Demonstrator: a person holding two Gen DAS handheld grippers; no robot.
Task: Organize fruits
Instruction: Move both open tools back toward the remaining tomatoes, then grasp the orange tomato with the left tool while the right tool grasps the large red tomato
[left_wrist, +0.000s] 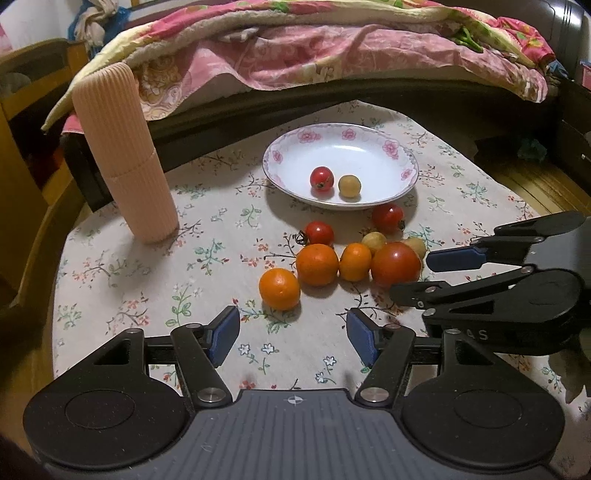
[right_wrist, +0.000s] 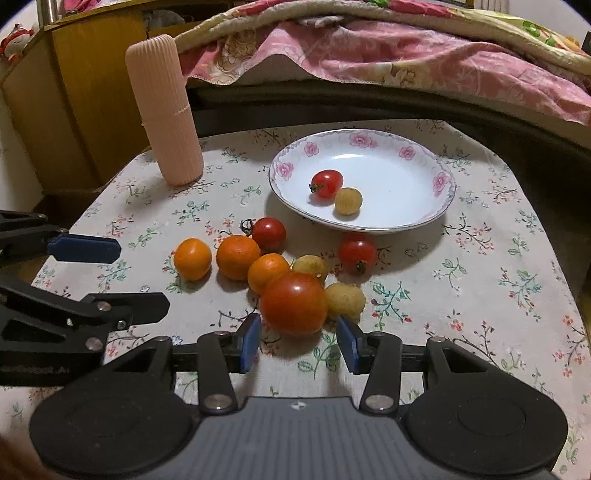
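Note:
A white flowered plate (left_wrist: 369, 155) (right_wrist: 402, 184) holds a red cherry tomato (left_wrist: 322, 178) and a yellow one (left_wrist: 349, 185). In front of it on the cloth lie three oranges (left_wrist: 317, 264) (right_wrist: 238, 257), a big red tomato (left_wrist: 396, 264) (right_wrist: 293, 302), two red cherry tomatoes (right_wrist: 269, 234) and two yellow ones (right_wrist: 345, 300). My left gripper (left_wrist: 293, 332) (right_wrist: 144, 277) is open, just short of the nearest orange (left_wrist: 279, 288). My right gripper (right_wrist: 299, 338) (left_wrist: 428, 275) is open, its blue pads (right_wrist: 251, 338) flanking the near side of the big tomato.
A tall pink ribbed container (left_wrist: 123, 155) (right_wrist: 166, 110) stands at the table's back left. A bed with a pink quilt (left_wrist: 332, 55) runs behind the table. A wooden cabinet (right_wrist: 92, 92) is at the left. The floral tablecloth (right_wrist: 498, 258) shows right of the fruit.

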